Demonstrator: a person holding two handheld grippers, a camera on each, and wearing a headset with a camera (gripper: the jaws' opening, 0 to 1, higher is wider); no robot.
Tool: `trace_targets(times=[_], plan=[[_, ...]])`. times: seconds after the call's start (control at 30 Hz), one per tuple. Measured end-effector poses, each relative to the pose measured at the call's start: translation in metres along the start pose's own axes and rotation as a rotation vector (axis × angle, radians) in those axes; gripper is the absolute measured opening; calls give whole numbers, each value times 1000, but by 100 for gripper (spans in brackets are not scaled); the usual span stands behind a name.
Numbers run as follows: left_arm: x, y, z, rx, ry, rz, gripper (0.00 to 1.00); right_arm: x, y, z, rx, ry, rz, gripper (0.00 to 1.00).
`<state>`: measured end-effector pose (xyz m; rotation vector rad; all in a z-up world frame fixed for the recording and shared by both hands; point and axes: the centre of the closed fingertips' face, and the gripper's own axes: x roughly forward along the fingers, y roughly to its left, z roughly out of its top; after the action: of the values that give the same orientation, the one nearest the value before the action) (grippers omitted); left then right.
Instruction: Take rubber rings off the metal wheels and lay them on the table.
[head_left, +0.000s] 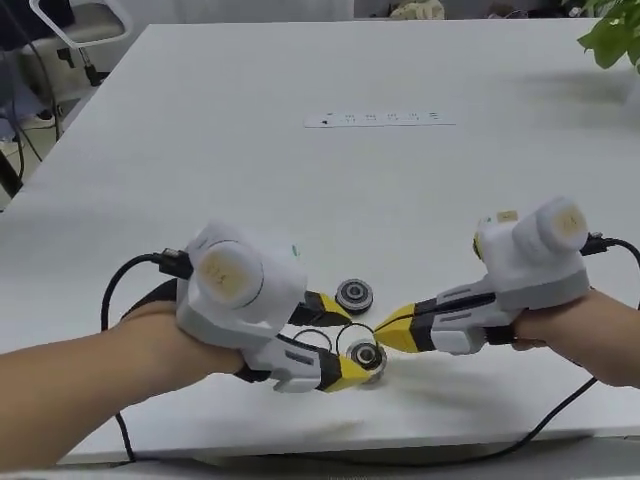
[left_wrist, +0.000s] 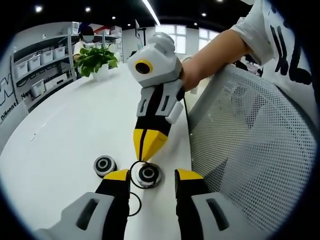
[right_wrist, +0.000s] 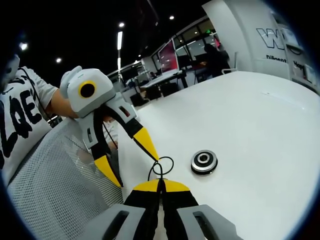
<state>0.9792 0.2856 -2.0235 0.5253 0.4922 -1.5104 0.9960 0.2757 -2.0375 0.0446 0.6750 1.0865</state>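
We work at near edge of table (head_left: 250, 200); broad bare white top lies beyond. Left gripper (head_left: 348, 342) jaws apart, straddling metal wheel (head_left: 366, 356). Right gripper (head_left: 381, 331) pinched closed on thin black rubber ring (right_wrist: 162, 167), looped loose at that wheel. Second wheel (head_left: 354, 294) just beside.

My left gripper (head_left: 355, 340) and right gripper (head_left: 383, 326): smooth white plastic, glossy yellow tips. 2 metal wheels (head_left: 354, 294) (head_left: 366, 356) by the bench (head_left: 300, 200) front edge: shiny hubs. Thin rubber ring (right_wrist: 161, 168): matt black. Bench smooth, matt.
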Motion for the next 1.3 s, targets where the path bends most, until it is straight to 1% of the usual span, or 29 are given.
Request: trace_targets(times=[0.23,0.37,0.5,0.7,0.83,0.97,1.13,1.3], plan=[[-12,2,4,-25,-29,24,39,-3,-1,6,0,-19,-3,0],[-18,0,7,-34,-45,31,42,-3,1,9,-2,-25,-1,0],[-22,-3,8,-31,-49,35,47,-2,4,13,-6,-29,3,0],[-32,0,7,-49,-66,54,53,-1,7,16,-6,-27,5,0],[-39,2,8,-72,-87,74,58,0,7,16,-7,-23,4,0],[-45,3,5,-78,-88,88,61,2,8,19,-9,-23,7,0],[-54,5,2,-95,-95,119,66,7,9,23,-8,-26,14,0],[-59,5,-2,-106,-98,139,71,12,9,25,-8,-24,24,0]])
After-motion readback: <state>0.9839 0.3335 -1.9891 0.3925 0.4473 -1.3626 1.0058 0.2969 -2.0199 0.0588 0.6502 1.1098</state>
